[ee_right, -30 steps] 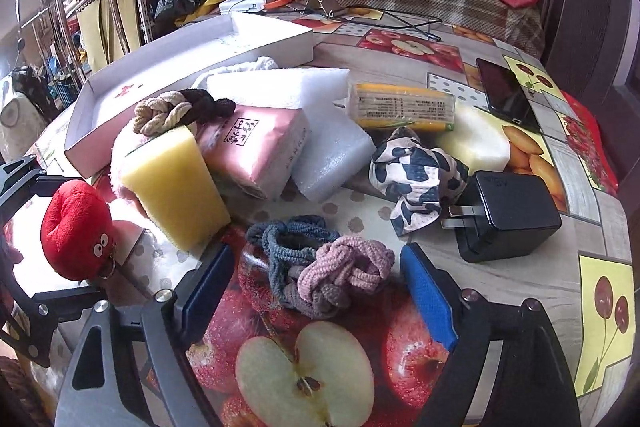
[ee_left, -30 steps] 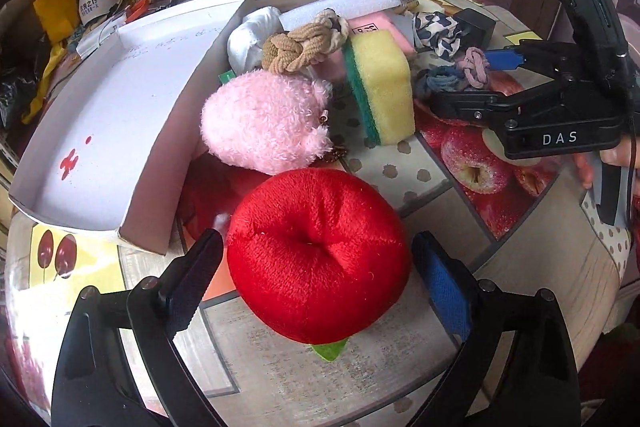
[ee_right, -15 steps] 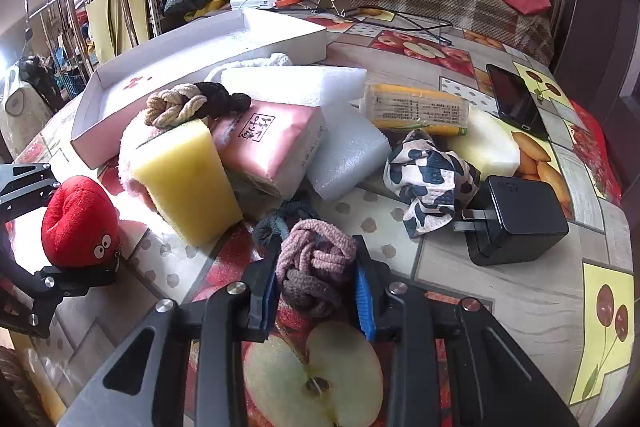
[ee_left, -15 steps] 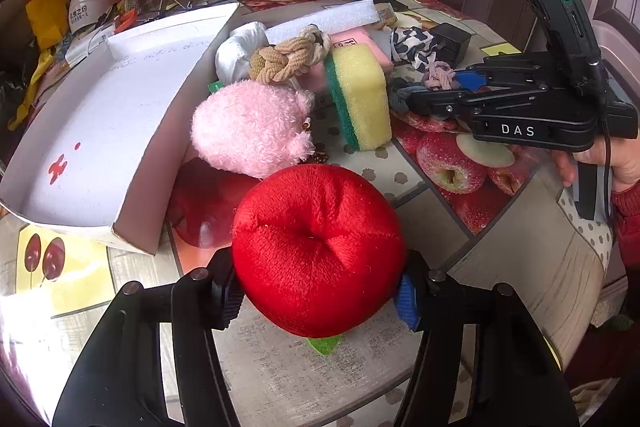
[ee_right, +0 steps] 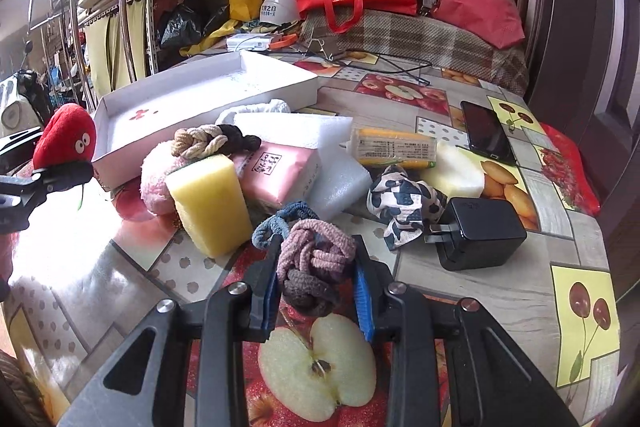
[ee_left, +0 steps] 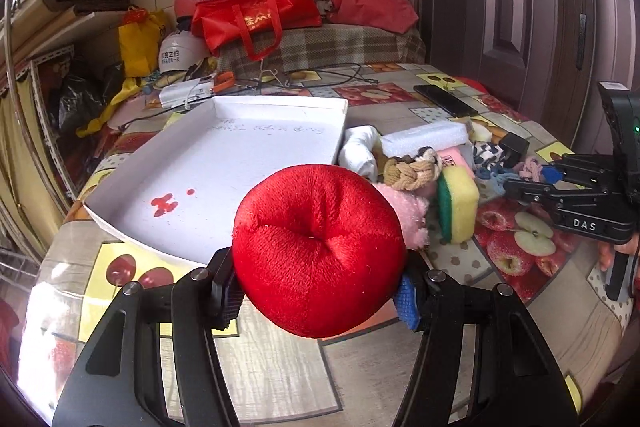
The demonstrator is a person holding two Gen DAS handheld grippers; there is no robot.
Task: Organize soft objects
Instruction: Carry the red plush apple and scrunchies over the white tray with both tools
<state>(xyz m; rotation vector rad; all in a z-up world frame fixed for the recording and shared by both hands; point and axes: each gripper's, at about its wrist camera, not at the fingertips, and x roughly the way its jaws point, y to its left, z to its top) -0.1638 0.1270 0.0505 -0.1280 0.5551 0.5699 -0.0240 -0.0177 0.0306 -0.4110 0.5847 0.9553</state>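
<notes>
Left gripper (ee_left: 320, 297): fingers were closed against both sides of the round red plush apple toy (ee_left: 320, 251), which sat clear of the tabletop, near the front right corner of the shallow white cardboard tray (ee_left: 224, 167).
White tray: lay toward the left edge of the fruit-patterned table (ee_right: 500, 291); red marks showed on its floor.
Fluffy pink plush toy (ee_right: 154, 187): rested just right of the tray, touching the yellow sponge with green scouring side (ee_right: 210, 203).
Braided beige and dark rope knot (ee_right: 212, 141): lay on top of the pink toy and sponge.
Pink soft packet with dark characters (ee_right: 276, 173): leaned against white foam blocks (ee_right: 316, 155), behind the sponge.
Right gripper (ee_right: 316, 277): fingers were nearly closed, clamped on the pink-brown knotted hair ties (ee_right: 316, 259), with a blue hair tie (ee_right: 280, 223) trailing at the left finger; the bundle was at the table's front middle.
Black-and-white patterned cloth scrunchie (ee_right: 404, 203): lay touching the black plug charger (ee_right: 480, 233).
Black phone (ee_right: 486, 131): lay near the right edge.
</notes>
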